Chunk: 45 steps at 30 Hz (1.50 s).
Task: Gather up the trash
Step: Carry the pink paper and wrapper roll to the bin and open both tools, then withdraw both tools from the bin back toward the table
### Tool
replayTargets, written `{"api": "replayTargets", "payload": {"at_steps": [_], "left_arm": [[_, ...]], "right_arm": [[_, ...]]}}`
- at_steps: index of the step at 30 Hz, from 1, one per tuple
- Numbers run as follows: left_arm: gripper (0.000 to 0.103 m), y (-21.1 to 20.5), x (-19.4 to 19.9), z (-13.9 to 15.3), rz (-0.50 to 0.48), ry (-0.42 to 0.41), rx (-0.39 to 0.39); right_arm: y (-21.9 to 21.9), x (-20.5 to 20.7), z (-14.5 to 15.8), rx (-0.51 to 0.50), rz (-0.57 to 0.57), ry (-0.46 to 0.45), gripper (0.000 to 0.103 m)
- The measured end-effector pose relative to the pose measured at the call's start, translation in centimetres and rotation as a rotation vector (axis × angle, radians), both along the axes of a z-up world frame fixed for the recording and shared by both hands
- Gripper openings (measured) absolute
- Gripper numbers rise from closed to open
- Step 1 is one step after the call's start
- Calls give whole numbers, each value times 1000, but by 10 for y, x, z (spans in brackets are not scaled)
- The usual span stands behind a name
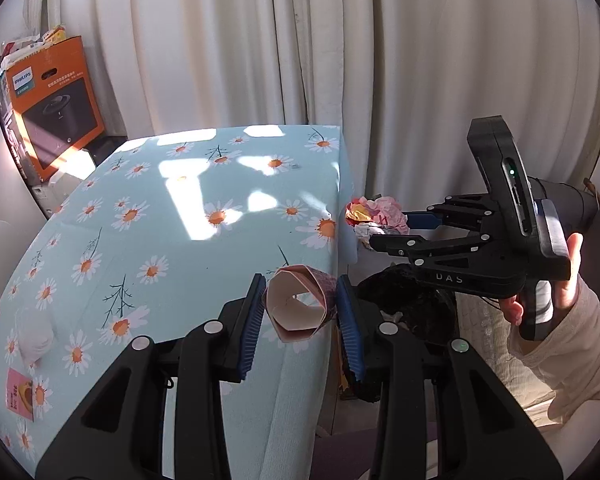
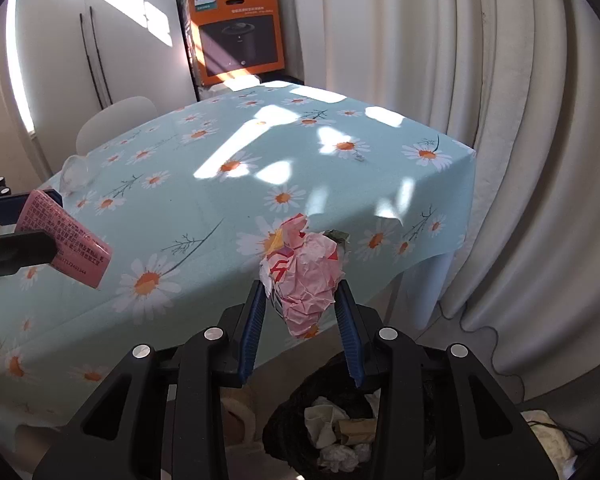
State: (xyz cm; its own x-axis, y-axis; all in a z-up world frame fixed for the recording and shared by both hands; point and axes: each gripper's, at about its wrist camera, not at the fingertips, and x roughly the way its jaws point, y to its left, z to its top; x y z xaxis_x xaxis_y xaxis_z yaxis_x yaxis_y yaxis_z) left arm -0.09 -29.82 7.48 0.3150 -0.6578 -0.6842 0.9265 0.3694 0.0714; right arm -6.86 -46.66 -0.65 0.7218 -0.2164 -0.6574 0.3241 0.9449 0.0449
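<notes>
From my remote station I noted the left gripper (image 1: 302, 304) clamped on a pink carton (image 1: 300, 306) — squashed, open end facing the camera — held over the near edge of the daisy-print table (image 1: 172, 216). The right gripper (image 2: 302, 308) was closed on a crumpled pink wrapper (image 2: 304, 276), held off the table's edge. A black trash bin (image 2: 300, 412) stood on the floor below the right gripper, with crumpled paper already inside. A white crumpled tissue (image 1: 36, 336) and a pink card (image 1: 20, 394) lay on the tablecloth — both well apart from either gripper.
</notes>
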Motion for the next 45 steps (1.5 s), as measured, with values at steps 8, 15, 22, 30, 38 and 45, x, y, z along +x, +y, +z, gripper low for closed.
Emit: {"api": "replayTargets", "payload": {"at_steps": [8, 15, 22, 30, 38, 45], "left_arm": [[37, -54, -39, -19, -147, 16, 54], [37, -91, -59, -45, -237, 49, 114], [37, -127, -66, -85, -300, 82, 197], [37, -179, -66, -156, -339, 114, 352], [55, -211, -55, -217, -323, 143, 470], [94, -200, -37, -183, -280, 240, 312]], "right_arm": [[-45, -50, -35, 30, -118, 72, 35], [-70, -78, -86, 107, -164, 155, 35], [-90, -96, -143, 183, -214, 218, 35], [-96, -99, -195, 250, -205, 284, 35], [-100, -99, -230, 286, -227, 333, 44], [-101, -107, -226, 247, -227, 311, 86]]}}
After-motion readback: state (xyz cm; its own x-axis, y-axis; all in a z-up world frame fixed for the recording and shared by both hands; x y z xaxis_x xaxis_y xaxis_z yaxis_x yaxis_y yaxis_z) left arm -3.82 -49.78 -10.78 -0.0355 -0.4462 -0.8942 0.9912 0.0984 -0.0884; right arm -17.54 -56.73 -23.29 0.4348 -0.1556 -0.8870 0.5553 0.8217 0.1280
